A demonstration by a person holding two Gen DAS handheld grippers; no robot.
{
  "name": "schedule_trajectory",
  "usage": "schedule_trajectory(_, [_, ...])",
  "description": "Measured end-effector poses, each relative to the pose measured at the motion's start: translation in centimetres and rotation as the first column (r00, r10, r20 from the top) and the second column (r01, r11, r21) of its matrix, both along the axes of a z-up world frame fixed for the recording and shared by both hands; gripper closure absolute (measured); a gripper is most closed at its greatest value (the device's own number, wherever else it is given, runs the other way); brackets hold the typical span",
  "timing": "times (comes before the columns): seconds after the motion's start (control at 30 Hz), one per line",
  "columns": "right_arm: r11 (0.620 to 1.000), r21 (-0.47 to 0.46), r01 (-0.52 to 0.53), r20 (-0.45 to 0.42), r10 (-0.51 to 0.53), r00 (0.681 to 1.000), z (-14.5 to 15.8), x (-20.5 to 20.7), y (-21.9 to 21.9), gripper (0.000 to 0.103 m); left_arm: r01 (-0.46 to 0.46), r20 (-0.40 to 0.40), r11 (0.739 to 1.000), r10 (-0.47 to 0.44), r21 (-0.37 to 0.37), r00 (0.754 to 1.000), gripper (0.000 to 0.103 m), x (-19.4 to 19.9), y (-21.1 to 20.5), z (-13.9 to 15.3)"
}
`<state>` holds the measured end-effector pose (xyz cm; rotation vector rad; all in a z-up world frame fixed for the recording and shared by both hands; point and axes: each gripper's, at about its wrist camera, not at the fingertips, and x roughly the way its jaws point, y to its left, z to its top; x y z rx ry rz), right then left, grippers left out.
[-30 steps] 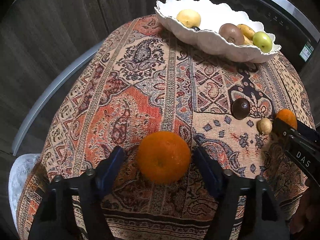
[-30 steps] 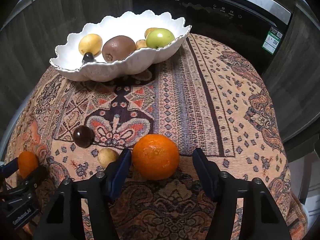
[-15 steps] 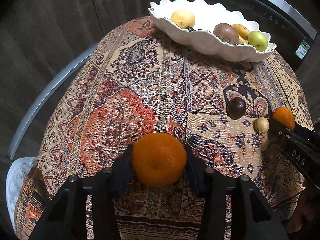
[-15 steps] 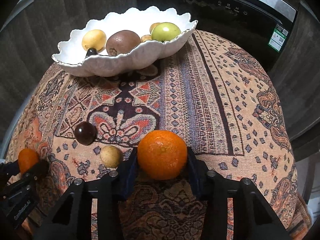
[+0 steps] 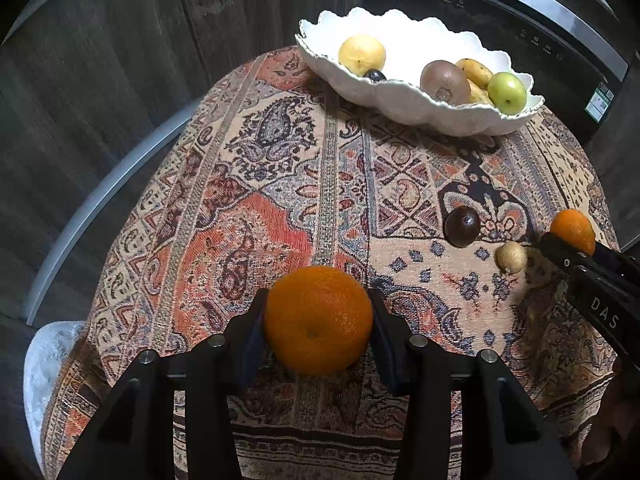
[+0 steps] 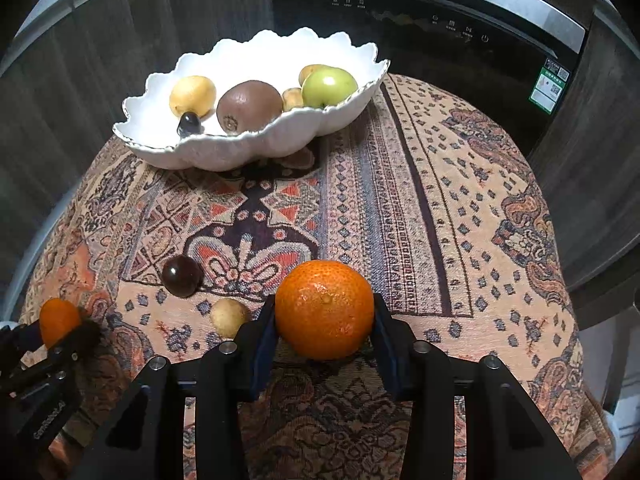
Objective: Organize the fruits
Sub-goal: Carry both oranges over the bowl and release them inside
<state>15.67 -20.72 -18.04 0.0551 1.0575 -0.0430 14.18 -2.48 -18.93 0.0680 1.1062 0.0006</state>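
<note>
Holding one orange each, both grippers are clamped: the left gripper (image 5: pixel 318 320) on the left orange (image 5: pixel 318 320), the right gripper (image 6: pixel 324 316) on the right orange (image 6: pixel 324 316), low over the patterned cloth (image 6: pixel 420 220). The white bowl (image 6: pixel 224 152) lies straight ahead, at the far side of the cloth. From the right gripper it looks nearer; from the left it lies ahead and to the right.

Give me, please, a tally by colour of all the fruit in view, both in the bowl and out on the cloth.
Orange: 2, one in the left gripper, one in the right gripper
Yellow or tan: 4, three in the bowl, one on the cloth
Brown: 1, a kiwi
Green: 1
Dark: 2, one in the bowl, one on the cloth
Total: 10
</note>
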Motion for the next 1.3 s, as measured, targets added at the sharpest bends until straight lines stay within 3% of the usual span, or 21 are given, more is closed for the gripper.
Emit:
schedule_trajectory(0.87, [1.000, 0.019, 0.002, 0.096, -0.004, 0.995, 5.2, 0.8, -1.0, 0.059, 0.039, 0.083, 0.999, -0.036, -0.029, 0.996, 0.057, 1.4, -0.9, 5.3])
schedule_trajectory(1.3, [1.000, 0.019, -0.002, 0.151, -0.001, 0.989, 8.3, 3.3, -1.2, 0.059, 0.068, 0.154, 0.997, -0.063, -0.028, 0.986, 0.057, 5.2, -1.8, 8.3])
